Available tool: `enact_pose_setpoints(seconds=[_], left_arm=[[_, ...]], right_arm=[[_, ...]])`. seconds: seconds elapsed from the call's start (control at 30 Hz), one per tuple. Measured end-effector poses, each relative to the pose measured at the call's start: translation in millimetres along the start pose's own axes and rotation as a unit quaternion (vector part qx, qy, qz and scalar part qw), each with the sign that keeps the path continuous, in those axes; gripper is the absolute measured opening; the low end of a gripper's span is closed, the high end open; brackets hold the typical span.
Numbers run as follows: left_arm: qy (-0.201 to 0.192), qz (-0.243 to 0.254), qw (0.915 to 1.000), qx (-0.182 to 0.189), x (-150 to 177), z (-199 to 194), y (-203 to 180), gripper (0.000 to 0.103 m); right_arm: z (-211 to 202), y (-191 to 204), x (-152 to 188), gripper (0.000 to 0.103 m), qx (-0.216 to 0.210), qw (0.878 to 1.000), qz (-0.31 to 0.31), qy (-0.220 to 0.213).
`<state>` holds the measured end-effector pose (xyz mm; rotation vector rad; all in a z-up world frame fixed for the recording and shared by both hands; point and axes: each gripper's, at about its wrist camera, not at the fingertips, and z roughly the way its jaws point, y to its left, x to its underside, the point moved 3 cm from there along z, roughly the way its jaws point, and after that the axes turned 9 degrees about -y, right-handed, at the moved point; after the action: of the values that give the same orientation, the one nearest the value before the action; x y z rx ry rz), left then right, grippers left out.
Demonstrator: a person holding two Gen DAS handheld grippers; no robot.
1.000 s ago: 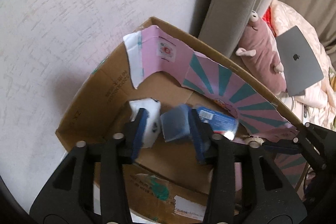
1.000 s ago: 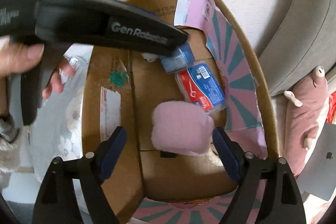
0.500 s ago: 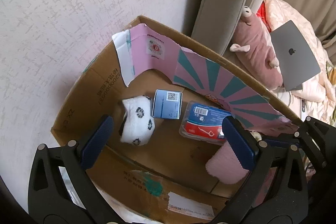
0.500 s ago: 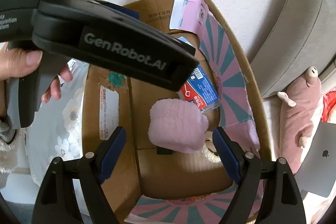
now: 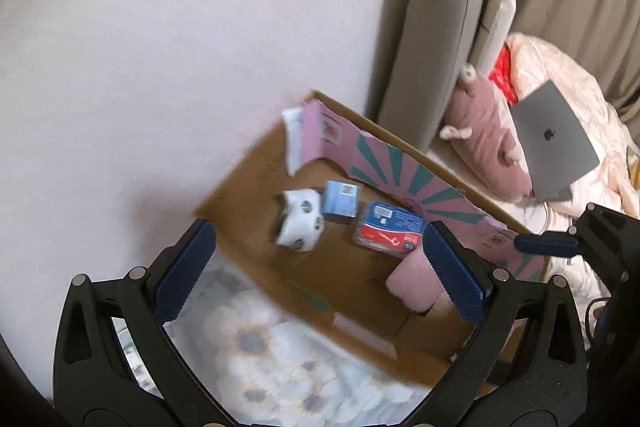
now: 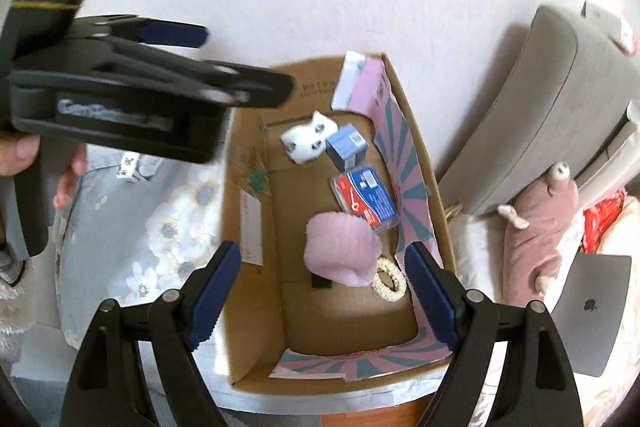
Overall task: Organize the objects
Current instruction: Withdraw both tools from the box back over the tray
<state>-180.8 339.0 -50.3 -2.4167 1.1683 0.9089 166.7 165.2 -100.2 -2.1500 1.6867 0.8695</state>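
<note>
An open cardboard box (image 6: 256,267) (image 5: 248,183) holds a white spotted sock roll (image 6: 306,141) (image 5: 300,221), a small blue box (image 6: 346,147) (image 5: 340,203), a red-and-blue packet (image 6: 366,197) (image 5: 390,229), a pink fluffy bundle (image 6: 340,249) (image 5: 412,285) and a white scrunchie (image 6: 388,281). My left gripper (image 5: 320,271) is open and empty, raised above the box's near side; its body shows in the right wrist view (image 6: 120,107). My right gripper (image 6: 322,305) is open and empty above the box.
The box rests on a floral-cloth surface (image 6: 140,227) against a white wall. A grey cushion (image 6: 540,107), a pink plush toy (image 6: 544,223), a laptop (image 5: 554,143) and pink bedding lie to the right. A hand (image 6: 24,155) holds the left gripper.
My left gripper let go of the small blue box in the cardboard box, opened wide and pulled up and back. My right gripper also rose away from the box.
</note>
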Motion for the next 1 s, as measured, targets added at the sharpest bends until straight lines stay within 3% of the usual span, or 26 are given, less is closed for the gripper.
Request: enact_pose_setpoints(seconds=[0.2, 0.43, 0.63, 1.0], left_arm=[[-0.065, -0.018, 0.9968, -0.043, 6.2, -76.6, 26.5, 0.103], [-0.112, -0.076, 0.9869, -0.087, 39.1, -153.7, 63.4, 0.103], [-0.155, -0.136, 0.9678, -0.144, 84.1, -216.9, 95.8, 0.103], [-0.161, -0.244, 0.9333, -0.209, 183.9, -275.9, 124.2, 0.103]], right_arm=[[-24.7, 23.7, -17.4, 0.081, -0.016, 0.999, -0.02, -0.046], [-48.5, 72.7, -39.9, 0.081, -0.056, 0.992, -0.051, -0.105], [-57.6, 108.3, -52.0, 0.081, -0.091, 0.986, -0.054, -0.129], [-64.7, 162.1, -34.1, 0.081, -0.117, 0.977, -0.071, -0.161]])
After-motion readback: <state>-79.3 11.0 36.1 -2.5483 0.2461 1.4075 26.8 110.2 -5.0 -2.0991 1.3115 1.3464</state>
